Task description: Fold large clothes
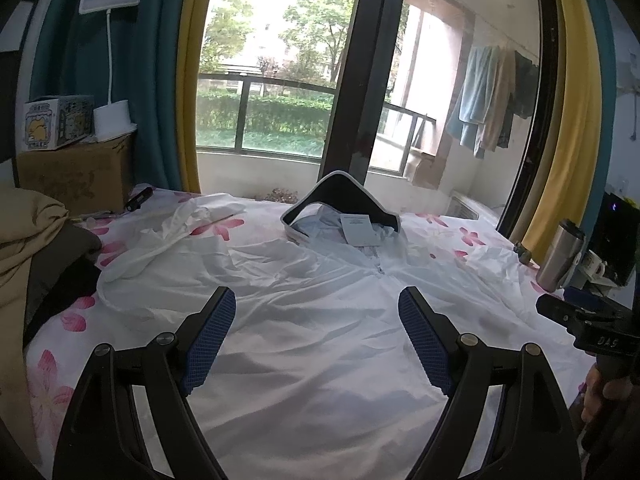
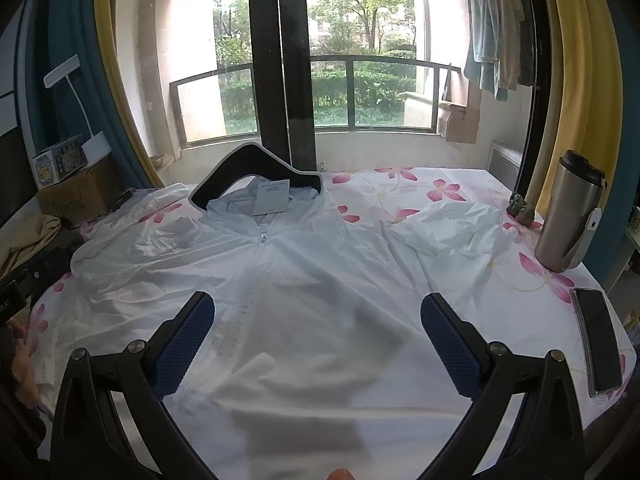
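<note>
Two claws, both mine, hang spread wide and holding nothing over the white jacket (image 2: 320, 280) — the left gripper (image 1: 316, 336) and the right gripper (image 2: 318, 340) each above its body. The jacket lies face up on the flowered bedsheet (image 2: 420, 188), zip closed, hood (image 2: 256, 172) toward the window, sleeves flung out to either side. I judge no fold is made yet; this is the start. Next I would pinch one sleeve and its shoulder edge and carry it across the chest — the thin, creased cloth wants a low, firm nip. The steel tumbler (image 2: 568, 216) and phone (image 2: 598, 340) sit near the right sleeve.
</note>
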Tool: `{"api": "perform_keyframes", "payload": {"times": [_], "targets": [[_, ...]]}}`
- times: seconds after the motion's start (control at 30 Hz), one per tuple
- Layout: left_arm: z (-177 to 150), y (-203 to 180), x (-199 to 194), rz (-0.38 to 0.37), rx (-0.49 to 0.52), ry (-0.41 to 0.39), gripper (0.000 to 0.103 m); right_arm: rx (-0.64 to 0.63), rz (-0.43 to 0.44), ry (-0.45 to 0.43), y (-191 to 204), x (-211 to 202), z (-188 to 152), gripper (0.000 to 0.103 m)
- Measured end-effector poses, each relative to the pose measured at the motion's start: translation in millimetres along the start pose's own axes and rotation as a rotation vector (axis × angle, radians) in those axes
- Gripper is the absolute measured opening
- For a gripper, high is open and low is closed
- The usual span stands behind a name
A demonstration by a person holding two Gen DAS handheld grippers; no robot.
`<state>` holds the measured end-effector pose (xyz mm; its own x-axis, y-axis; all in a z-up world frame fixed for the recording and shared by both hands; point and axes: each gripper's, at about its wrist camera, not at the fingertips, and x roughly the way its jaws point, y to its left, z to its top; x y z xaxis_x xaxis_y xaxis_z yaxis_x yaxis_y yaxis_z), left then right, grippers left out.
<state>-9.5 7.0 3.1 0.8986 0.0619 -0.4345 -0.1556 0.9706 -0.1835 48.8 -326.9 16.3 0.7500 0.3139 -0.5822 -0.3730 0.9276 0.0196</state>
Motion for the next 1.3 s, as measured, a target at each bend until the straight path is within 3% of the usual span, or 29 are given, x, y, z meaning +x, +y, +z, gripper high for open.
{"api": "perform_keyframes", "payload": {"times": [0.33, 0.7, 0.8, 0.97, 1.13, 1.2, 1.27, 1.3], "targets": [[16, -2, 28, -0.007, 0.016, 0.043, 0.086, -0.007, -0.013, 0.031, -16, 18, 8, 0.102], [36, -12, 88, 0.003, 0.047, 0.137, 0.086, -0.072, -0.078, 0.115, -90, 74, 35, 0.101], [39, -14, 106, 0.005, 0.052, 0.167, 0.082, -0.099, -0.063, 0.148, -107, 94, 42, 0.092], [39, -16, 132, 0.017, 0.043, 0.211, 0.081, -0.206, -0.063, 0.235, -120, 136, 45, 0.068], [35, -12, 154, 0.027, 0.034, 0.264, 0.076, -0.316, -0.053, 0.309, -124, 172, 41, 0.059], [34, -9, 159, 0.027, 0.027, 0.279, 0.075, -0.341, -0.049, 0.340, -124, 184, 40, 0.042], [34, -5, 161, 0.032, 0.025, 0.282, 0.075, -0.353, -0.039, 0.347, -125, 190, 39, 0.018], [35, -2, 161, 0.035, 0.024, 0.281, 0.075, -0.360, -0.028, 0.340, -124, 190, 41, 0.014]]}}
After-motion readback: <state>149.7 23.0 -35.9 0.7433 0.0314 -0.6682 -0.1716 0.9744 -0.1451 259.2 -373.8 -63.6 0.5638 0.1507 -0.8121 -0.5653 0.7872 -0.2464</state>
